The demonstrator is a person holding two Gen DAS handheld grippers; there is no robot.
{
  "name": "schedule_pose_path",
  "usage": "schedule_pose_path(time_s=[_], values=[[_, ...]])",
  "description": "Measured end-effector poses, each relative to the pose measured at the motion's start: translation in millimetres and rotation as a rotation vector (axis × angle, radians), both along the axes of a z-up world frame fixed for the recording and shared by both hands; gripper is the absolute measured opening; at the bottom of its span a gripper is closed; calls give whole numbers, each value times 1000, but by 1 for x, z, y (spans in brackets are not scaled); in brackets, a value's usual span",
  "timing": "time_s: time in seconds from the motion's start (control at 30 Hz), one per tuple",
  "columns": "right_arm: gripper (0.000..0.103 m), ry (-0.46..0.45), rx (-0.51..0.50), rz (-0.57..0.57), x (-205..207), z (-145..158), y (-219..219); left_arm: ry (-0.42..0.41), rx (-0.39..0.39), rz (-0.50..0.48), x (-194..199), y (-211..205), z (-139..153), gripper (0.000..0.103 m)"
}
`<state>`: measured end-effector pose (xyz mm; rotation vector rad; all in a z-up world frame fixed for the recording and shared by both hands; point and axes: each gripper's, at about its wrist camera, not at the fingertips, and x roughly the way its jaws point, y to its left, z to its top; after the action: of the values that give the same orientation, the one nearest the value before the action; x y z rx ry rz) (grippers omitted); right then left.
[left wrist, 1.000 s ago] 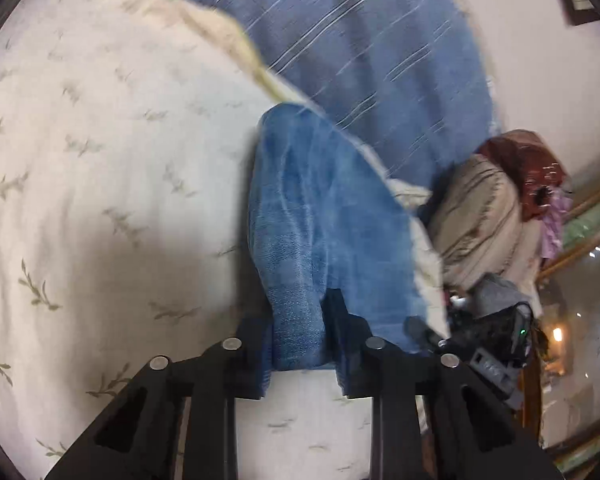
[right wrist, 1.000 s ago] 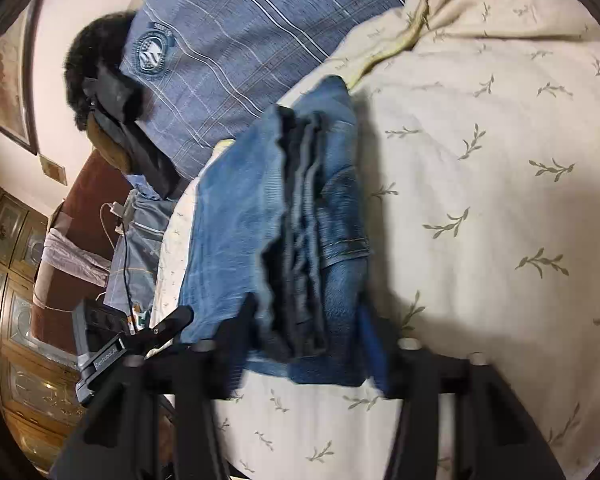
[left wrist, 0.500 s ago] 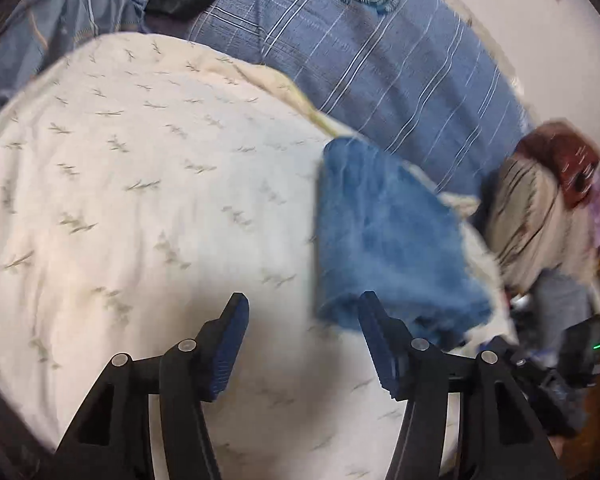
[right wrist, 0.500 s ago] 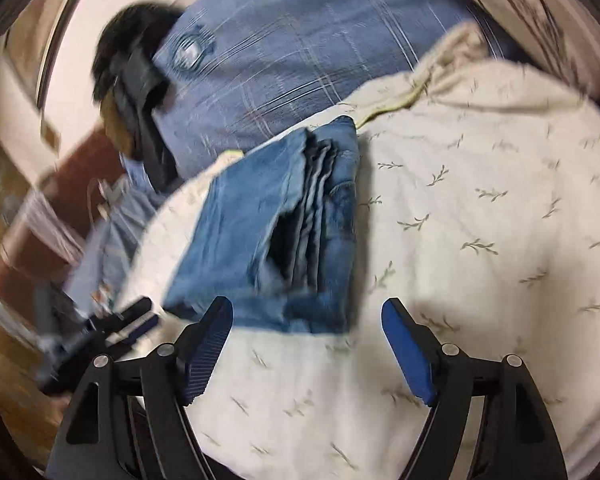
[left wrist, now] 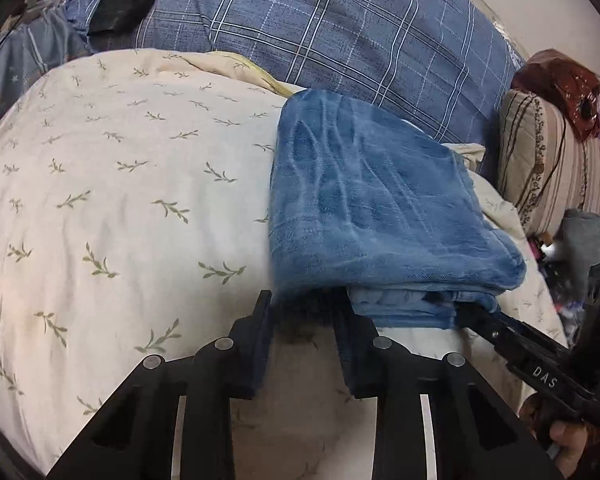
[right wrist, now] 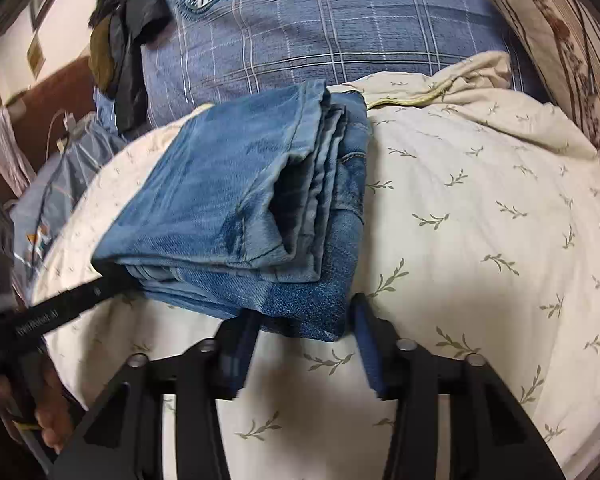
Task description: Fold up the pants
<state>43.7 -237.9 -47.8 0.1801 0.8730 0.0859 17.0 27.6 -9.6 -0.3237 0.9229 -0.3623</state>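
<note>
The blue jeans [left wrist: 372,208] lie folded in a thick stack on the cream leaf-print bedcover [left wrist: 120,200]. In the right wrist view the jeans [right wrist: 240,216] show their layered edges. My left gripper [left wrist: 304,320] is partly open, its fingers straddling the stack's near left corner without clamping it. My right gripper [right wrist: 304,320] is partly open around the stack's near right corner, also without clamping. Each gripper shows in the other's view: the right one [left wrist: 532,360] and the left one [right wrist: 56,312], each poking at the stack's edge.
A blue plaid pillow [left wrist: 340,28] lies behind the jeans. A striped cushion [left wrist: 548,168] and clutter are at the right. Dark clothes [right wrist: 128,40] and a wooden headboard stand at the left of the right wrist view.
Both grippers let go of the folded jeans, pulled back wide open, then came in again at the stack's near corners with narrower jaws. The jeans now rest flat on the bedcover.
</note>
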Motion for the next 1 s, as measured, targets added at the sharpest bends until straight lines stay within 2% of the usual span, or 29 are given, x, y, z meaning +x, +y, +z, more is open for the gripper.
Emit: schedule_pose_path(time_s=[0.1,0.17,0.27,0.3,0.37,0.43,0.83,0.93,1.0], values=[[44,0,11,-4,-4,2,-1,14,-95,14,1,15,2,37],[44,7,13,-3,-3,1,1,0,-98,46,3,25,2,44],[44,12,11,7,-2,0,4,29,-98,64,21,22,-6,44],[44,10,6,6,-2,0,4,34,-89,70,25,20,-9,43],[44,3,-4,-2,-2,1,3,19,-72,72,25,15,-9,34],[43,2,5,-11,-2,1,-1,26,-107,68,21,16,-8,28],[43,12,22,-29,-1,-1,-6,11,-76,69,21,14,-12,28],[44,-7,23,-32,-2,3,-6,-19,-106,100,21,19,-5,28],[44,-13,19,-32,-1,4,-4,-41,-65,108,23,17,-2,28]])
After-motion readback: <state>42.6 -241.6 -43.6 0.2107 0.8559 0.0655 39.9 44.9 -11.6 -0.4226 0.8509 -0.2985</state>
